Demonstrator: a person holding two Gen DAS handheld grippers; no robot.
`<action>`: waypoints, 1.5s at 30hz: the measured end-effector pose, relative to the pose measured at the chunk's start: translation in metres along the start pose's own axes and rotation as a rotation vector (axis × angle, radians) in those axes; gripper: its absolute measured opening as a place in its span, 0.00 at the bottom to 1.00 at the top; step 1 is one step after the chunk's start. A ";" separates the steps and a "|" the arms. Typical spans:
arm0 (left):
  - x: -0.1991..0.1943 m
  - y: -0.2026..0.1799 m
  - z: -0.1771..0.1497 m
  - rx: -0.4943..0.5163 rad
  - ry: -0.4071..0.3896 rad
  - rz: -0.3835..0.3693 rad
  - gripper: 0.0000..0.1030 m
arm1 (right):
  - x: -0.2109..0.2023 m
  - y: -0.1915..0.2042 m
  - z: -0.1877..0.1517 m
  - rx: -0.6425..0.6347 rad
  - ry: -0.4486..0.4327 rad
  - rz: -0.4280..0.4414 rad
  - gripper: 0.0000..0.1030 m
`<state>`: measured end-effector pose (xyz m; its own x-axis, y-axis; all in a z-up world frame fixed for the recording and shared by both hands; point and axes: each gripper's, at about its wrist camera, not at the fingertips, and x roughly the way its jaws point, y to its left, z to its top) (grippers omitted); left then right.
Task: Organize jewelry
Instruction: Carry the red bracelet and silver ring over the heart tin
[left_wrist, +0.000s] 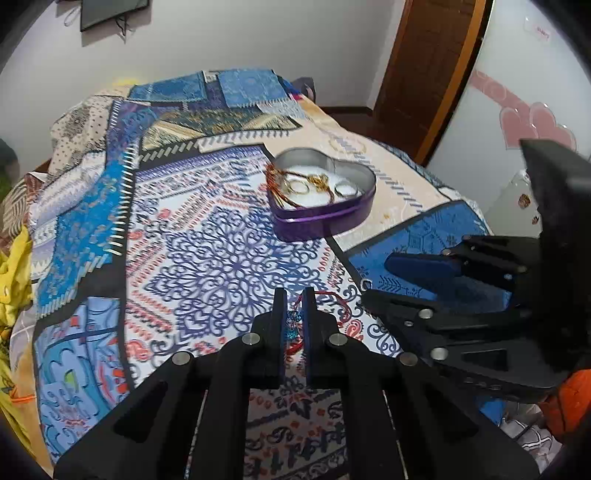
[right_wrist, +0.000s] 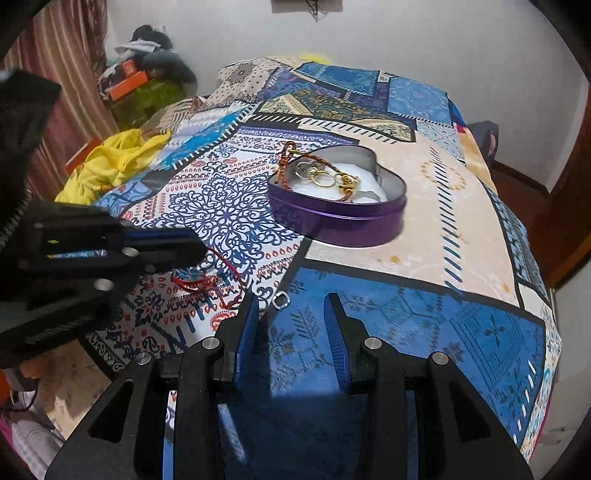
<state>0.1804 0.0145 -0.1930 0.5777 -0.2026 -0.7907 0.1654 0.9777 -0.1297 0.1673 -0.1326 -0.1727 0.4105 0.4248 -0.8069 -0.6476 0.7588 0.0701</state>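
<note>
Low over the patterned bedspread (left_wrist: 207, 258), the left gripper (left_wrist: 294, 306) points forward with its fingers nearly together, pinching a red cord bracelet (left_wrist: 332, 299) with a blue bead (left_wrist: 291, 325) between the pads. In the right wrist view the same gripper (right_wrist: 192, 245) comes in from the left, lying close to level, its tips just above the cloth and the cord (right_wrist: 221, 273) trailing under them in loose loops. The right gripper (right_wrist: 291, 299) hovers beside it over a blue patch, fingers spread wide and holding nothing. A small silver ring (right_wrist: 281, 300) lies on the cloth just ahead of its left finger. In the left wrist view this gripper (left_wrist: 373, 280) reaches in from the right, tilted on its side. Farther on sits a purple heart-shaped tin (right_wrist: 336, 218), open, with gold rings (right_wrist: 321, 179) and a red cord on white padding inside. Yellow cloth (right_wrist: 110, 162) is bunched at the bed's far left edge
</note>
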 end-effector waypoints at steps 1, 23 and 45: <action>-0.004 0.001 0.001 -0.003 -0.011 0.004 0.05 | 0.001 0.001 0.001 -0.003 -0.001 -0.003 0.32; -0.039 -0.001 0.031 -0.018 -0.150 0.010 0.05 | -0.035 -0.013 0.017 0.047 -0.116 -0.029 0.09; -0.033 -0.014 0.081 0.014 -0.234 -0.029 0.05 | -0.065 -0.034 0.059 0.071 -0.285 -0.063 0.09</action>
<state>0.2243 0.0027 -0.1168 0.7415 -0.2400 -0.6265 0.1951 0.9706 -0.1410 0.2007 -0.1573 -0.0881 0.6188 0.4895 -0.6144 -0.5723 0.8167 0.0743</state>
